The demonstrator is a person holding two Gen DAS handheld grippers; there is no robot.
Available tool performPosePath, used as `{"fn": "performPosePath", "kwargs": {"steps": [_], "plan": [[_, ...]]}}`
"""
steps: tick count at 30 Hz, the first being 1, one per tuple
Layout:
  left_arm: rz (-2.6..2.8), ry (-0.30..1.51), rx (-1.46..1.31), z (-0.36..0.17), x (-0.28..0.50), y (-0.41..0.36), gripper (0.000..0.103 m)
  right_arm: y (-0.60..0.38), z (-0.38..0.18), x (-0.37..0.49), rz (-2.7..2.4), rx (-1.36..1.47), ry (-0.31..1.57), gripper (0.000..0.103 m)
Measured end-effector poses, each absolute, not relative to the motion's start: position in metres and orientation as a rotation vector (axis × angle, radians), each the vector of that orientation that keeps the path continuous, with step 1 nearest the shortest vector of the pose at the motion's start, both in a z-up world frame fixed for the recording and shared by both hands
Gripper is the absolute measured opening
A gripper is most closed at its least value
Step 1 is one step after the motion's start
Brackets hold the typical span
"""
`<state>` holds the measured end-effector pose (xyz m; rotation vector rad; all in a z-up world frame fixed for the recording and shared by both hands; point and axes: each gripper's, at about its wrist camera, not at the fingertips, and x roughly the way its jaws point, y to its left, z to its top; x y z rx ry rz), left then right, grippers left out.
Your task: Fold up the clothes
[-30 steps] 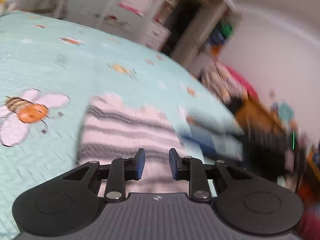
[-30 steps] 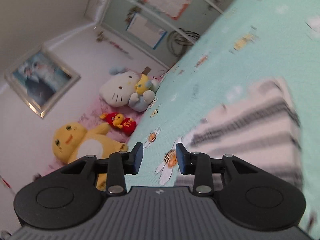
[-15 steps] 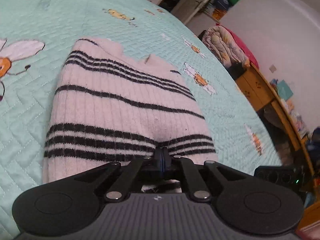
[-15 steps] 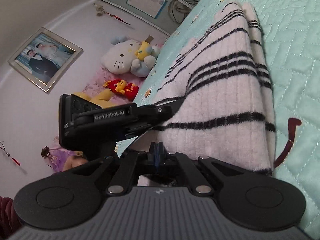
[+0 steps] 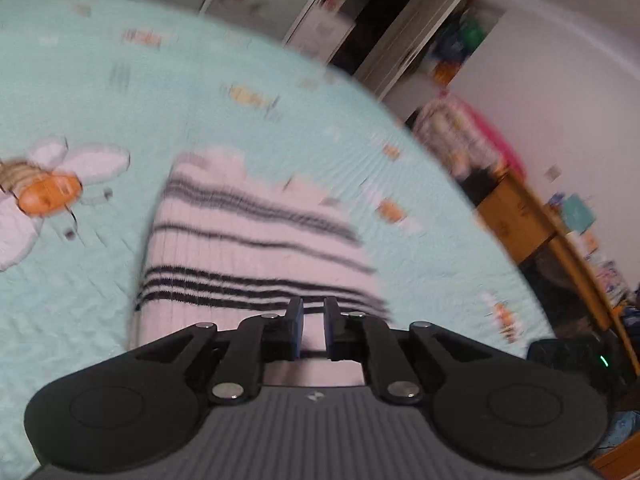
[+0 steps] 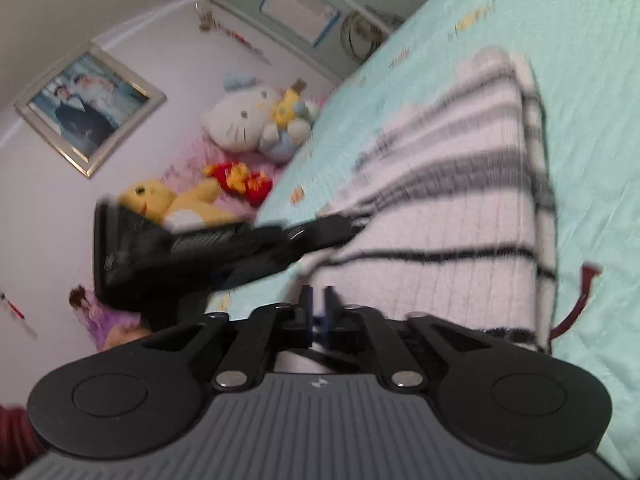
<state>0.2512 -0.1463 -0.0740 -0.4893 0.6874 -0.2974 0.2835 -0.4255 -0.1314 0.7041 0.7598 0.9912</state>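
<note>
Left wrist view. Blurred frame. A white knit sweater with black stripes [image 5: 256,256] lies folded on a mint quilted bedspread [image 5: 192,96], its near hem under the left gripper [image 5: 313,326]. The jaws have just been opening a little; a narrow gap shows between the blue pads, and through it only the sweater lying below them. No cloth is pinched: released. A bee print [image 5: 48,196] sits on the spread well left of the sweater. Past the far edge of the bed: white shelving [image 5: 384,32], a bundle of patterned bedding [image 5: 460,144], a wooden desk [image 5: 532,220]. A black device with a green light [image 5: 576,360] lies at the right, near the gripper's body.

Right wrist view. Also blurred. The same sweater [image 6: 460,208] runs away from the camera across the spread [image 6: 592,120], its near end below the right gripper [image 6: 318,312]. Jaws have just been opening slightly; a slim gap, nothing clearly clamped between the pads, so let go. The left gripper [image 6: 344,226] reaches in from the left, its tip at the sweater's left edge; whether it touches cannot be told. Beyond: a white cat plush [image 6: 244,120], a yellow bear plush [image 6: 168,204], a red and yellow plush [image 6: 240,178], a framed photograph [image 6: 88,108] on the wall. A dark red sleeve [image 6: 16,436] shows at the lower left corner.
</note>
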Motion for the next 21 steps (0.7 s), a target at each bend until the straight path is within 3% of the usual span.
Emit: {"fn": "performPosePath", "kwargs": {"steps": [3, 7, 8, 9, 13, 21], "plan": [[-0.3, 0.668, -0.506, -0.071, 0.224, -0.143, 0.011, -0.427, -0.112, 0.284, 0.99, 0.74, 0.722, 0.013], [-0.285, 0.737, -0.463, -0.103, 0.218, -0.154, 0.011, -0.412, -0.13, 0.293, 0.964, 0.705, 0.813, 0.013], [-0.285, 0.751, -0.464, -0.111, 0.22, -0.155, 0.008, -0.411, -0.143, 0.295, 0.94, 0.697, 0.841, 0.002], [-0.287, 0.764, -0.466, -0.12, 0.222, -0.155, 0.006, -0.41, -0.156, 0.297, 0.915, 0.691, 0.867, 0.0], [-0.292, 0.769, -0.442, -0.136, 0.227, -0.157, 0.006, -0.42, -0.187, 0.3, 0.949, 0.78, 0.817, 0.0], [-0.303, 0.8, -0.534, -0.134, 0.229, -0.146, 0.007, -0.418, -0.183, 0.295, 0.936, 0.752, 0.797, 0.0]]}}
